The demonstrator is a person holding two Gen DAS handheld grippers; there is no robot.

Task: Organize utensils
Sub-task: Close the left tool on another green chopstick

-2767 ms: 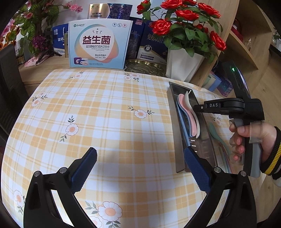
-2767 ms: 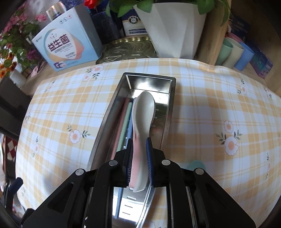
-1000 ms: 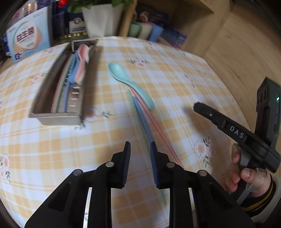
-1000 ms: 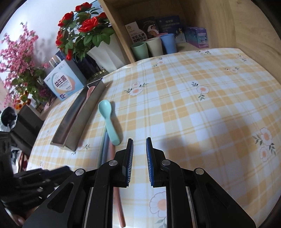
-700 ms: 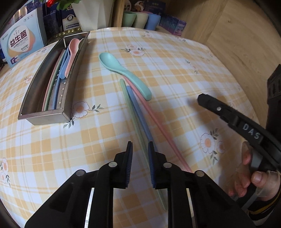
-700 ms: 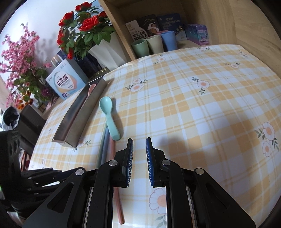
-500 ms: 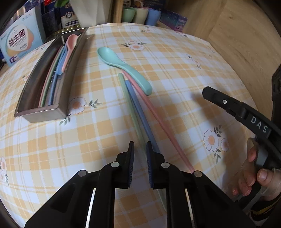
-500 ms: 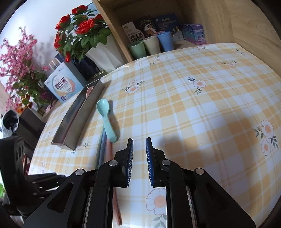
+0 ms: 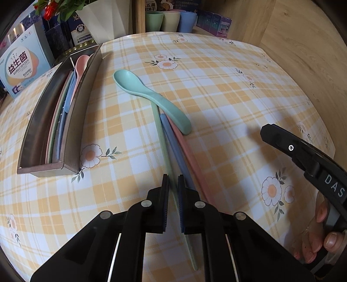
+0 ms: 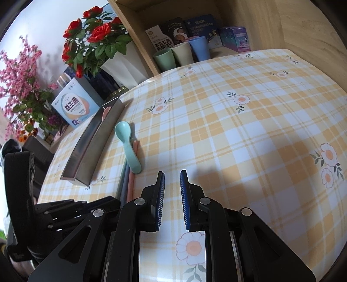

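Observation:
A teal spoon (image 9: 149, 95) lies on the checked tablecloth, its handle resting across three chopsticks: pale green (image 9: 161, 141), blue (image 9: 168, 130) and pink (image 9: 188, 151). My left gripper (image 9: 173, 180) points down at them, its jaws closing the last bit onto the pale green chopstick, which runs between the pads. The steel tray (image 9: 80, 121) to the left holds a pink spoon (image 9: 81, 65) and other utensils. My right gripper (image 10: 172, 175) hovers to the right of the spoon (image 10: 128, 145), with a narrow gap and nothing between its pads.
Three cups (image 9: 166, 20), a white flower pot (image 9: 102, 19) and a printed box (image 9: 19, 69) stand beyond the table's far edge. A wooden wall (image 9: 303, 54) borders the right side. A person's hand (image 9: 329, 243) holds the right gripper's handle.
My left gripper has come down closer over the chopsticks and its jaws have narrowed onto the pale green one. The right gripper has barely moved.

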